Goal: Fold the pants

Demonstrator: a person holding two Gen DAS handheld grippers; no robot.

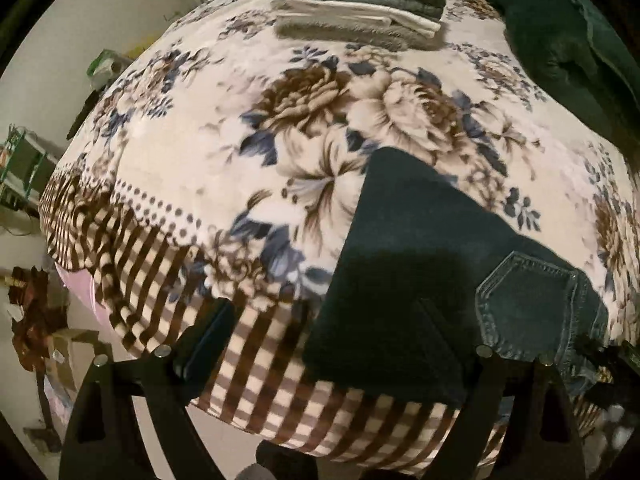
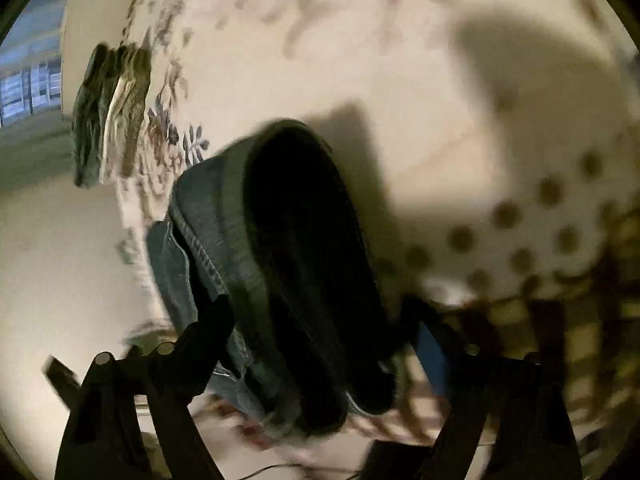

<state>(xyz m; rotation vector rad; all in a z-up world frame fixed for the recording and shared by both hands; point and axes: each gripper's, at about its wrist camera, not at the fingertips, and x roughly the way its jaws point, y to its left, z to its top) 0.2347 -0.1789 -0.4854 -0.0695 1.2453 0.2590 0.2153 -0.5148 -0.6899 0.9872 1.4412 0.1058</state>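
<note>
Dark blue jeans point(image 1: 424, 248) lie folded on the floral blanket point(image 1: 224, 128) near its front edge, back pocket point(image 1: 532, 304) showing at the right. My left gripper point(image 1: 320, 320) hovers above them, jaws wide apart and empty; its right finger point(image 1: 444, 332) is over the denim, its left finger point(image 1: 212, 328) over the checked border. In the blurred right wrist view, the folded jeans point(image 2: 288, 264) sit between the wide-open fingers of my right gripper point(image 2: 320, 320); I cannot tell whether the fingers touch the cloth.
A stack of folded clothes point(image 1: 356, 0) sits at the blanket's far side, also in the right wrist view point(image 2: 112, 112). Another dark garment point(image 1: 560, 40) lies at the far right. The bed edge drops to the floor and clutter point(image 1: 36, 320) at the left.
</note>
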